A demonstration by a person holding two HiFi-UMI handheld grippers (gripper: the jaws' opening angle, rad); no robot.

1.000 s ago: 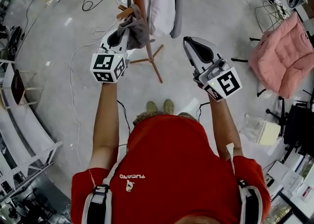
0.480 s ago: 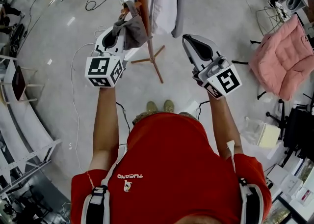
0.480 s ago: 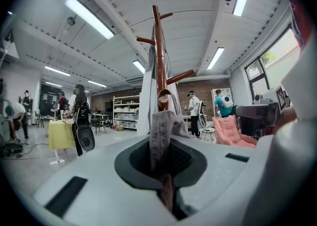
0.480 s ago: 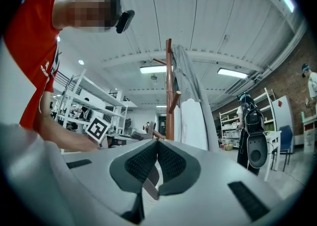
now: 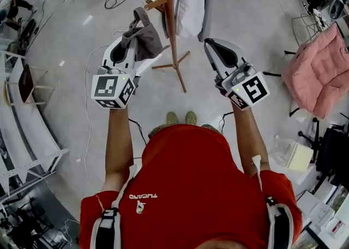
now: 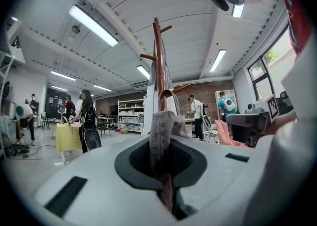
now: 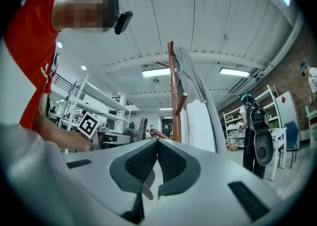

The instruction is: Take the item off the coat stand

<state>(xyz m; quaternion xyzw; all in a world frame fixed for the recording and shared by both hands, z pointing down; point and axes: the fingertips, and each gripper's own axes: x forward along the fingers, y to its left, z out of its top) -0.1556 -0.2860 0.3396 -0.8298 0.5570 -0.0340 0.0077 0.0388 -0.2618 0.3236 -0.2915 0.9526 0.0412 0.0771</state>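
Lit brightly and evenly by ceiling strip lights [image 6: 93,26], with pale glare on the floor [image 5: 65,51] and soft shadows. Bowed strongly toward the edges, black at the gripper views' corners.

1. A pink cushion [image 5: 319,73] lies at the far right.
2. A yellow tabletop [image 6: 67,138] stands just beside a person with a black backpack [image 6: 90,123].
3. Strip lights [image 6: 93,26] run along the ceiling.

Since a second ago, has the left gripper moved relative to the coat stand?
Yes. The left gripper, shut on the grey cloth, has drawn left, away from the coat stand; floor now shows between cloth and pole.
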